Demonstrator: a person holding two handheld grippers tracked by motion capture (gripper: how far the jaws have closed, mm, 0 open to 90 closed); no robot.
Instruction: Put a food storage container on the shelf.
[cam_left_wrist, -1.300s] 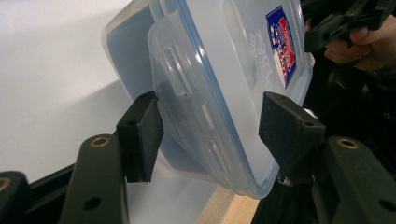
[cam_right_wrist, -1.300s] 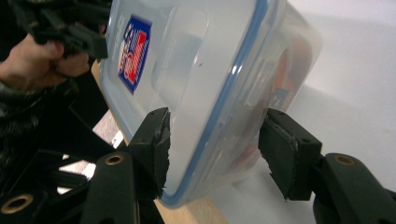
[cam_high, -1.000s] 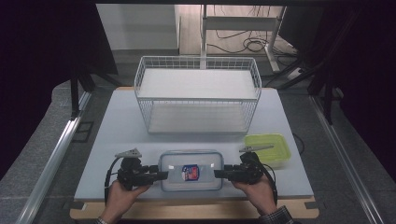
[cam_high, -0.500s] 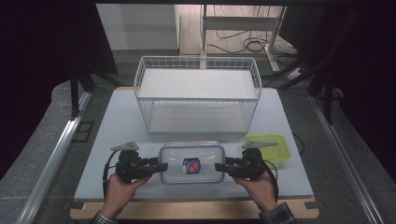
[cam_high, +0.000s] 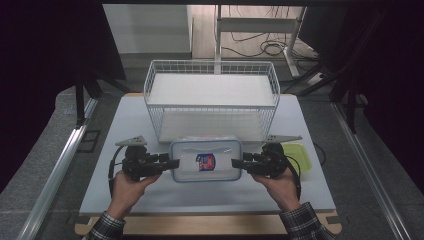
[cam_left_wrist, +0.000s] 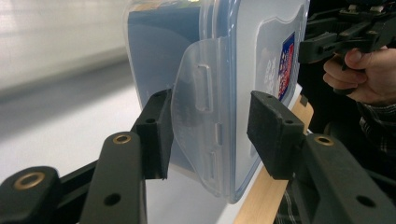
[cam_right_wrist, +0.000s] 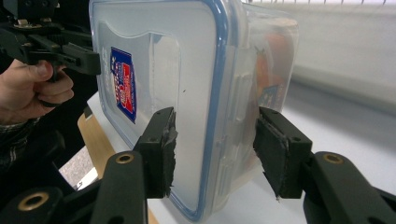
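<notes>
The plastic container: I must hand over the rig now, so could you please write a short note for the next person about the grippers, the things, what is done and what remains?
Left gripper: shut on the left end of the plastic container, jaws over its side latch flap.
Right gripper: shut on the right end.
The container, lid on, sits between the two grippers at the near side of the table, just in front of the wire basket. A green lid lies behind the right gripper.
Done: both ends gripped.
Left: probably carry it into the basket, keeping it level, then release.
</notes>
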